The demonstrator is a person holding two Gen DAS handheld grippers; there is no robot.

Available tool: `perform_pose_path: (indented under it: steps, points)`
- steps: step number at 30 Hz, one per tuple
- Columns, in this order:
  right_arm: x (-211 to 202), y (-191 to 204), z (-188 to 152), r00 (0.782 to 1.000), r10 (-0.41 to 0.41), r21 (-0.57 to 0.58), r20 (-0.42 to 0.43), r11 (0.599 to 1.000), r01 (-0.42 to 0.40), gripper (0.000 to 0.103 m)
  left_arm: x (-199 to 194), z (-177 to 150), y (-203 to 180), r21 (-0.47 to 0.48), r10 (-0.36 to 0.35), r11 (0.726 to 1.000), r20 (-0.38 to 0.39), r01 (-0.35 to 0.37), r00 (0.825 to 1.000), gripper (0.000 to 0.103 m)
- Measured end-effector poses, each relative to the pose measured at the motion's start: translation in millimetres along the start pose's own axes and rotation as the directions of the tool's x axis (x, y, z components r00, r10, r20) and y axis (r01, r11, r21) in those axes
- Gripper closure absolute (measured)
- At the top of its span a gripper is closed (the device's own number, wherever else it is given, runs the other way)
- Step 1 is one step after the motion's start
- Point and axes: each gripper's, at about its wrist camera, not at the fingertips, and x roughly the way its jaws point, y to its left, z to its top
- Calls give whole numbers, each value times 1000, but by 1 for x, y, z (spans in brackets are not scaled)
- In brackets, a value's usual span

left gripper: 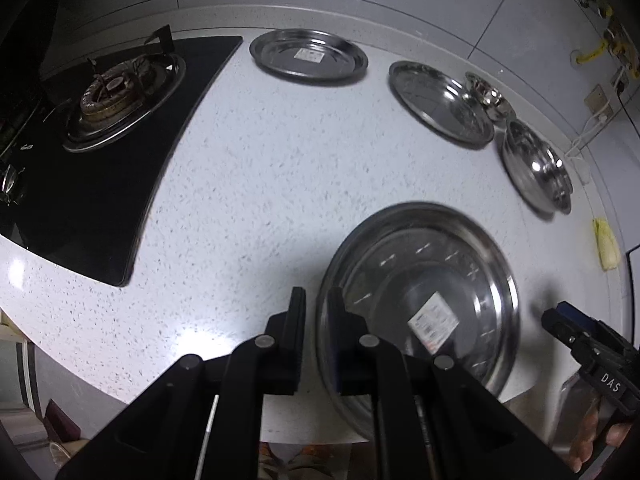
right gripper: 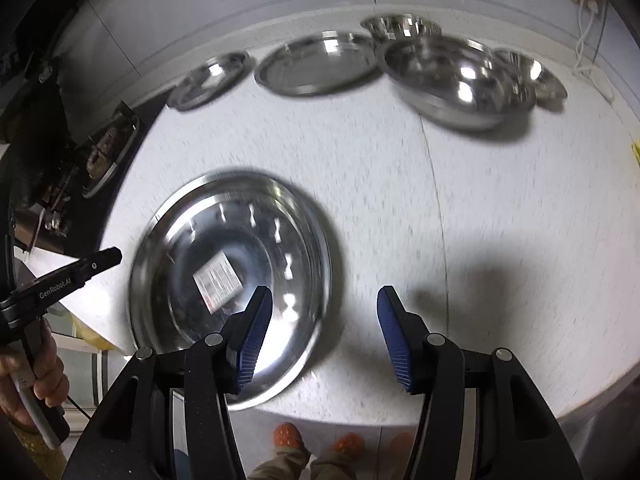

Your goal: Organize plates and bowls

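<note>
A large steel basin [left gripper: 420, 304] with a label inside sits at the counter's front edge; it also shows in the right wrist view [right gripper: 228, 280]. My left gripper [left gripper: 316, 308] has its jaws a narrow gap apart, straddling the basin's left rim, touching or not I cannot tell. My right gripper [right gripper: 324, 320] is open and empty, just right of the basin. Along the back stand two steel plates [left gripper: 308, 56] [left gripper: 440, 102], a small bowl [left gripper: 490, 96] and a wider bowl [left gripper: 536, 164].
A black gas hob [left gripper: 100, 120] with a burner takes up the left of the speckled white counter [left gripper: 260, 168]. A yellow cloth [left gripper: 606, 246] lies at the right edge. Wall sockets and cables [left gripper: 600, 100] are behind the bowls.
</note>
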Motion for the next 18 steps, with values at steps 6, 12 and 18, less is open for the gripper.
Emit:
perform_pose_path:
  steps: [6, 12, 18]
  points:
    - [-15, 12, 57, 997, 55, 15, 51, 998, -55, 54, -14, 50, -37, -46, -125, 991, -35, 123, 992, 92]
    - [-21, 23, 118, 995, 30, 24, 97, 999, -32, 53, 4, 110, -66, -24, -165, 986, -29, 164, 986, 86]
    - [18, 23, 186, 995, -70, 19, 76, 997, 69, 50, 65, 172, -73, 16, -235, 972, -50, 236, 971, 81]
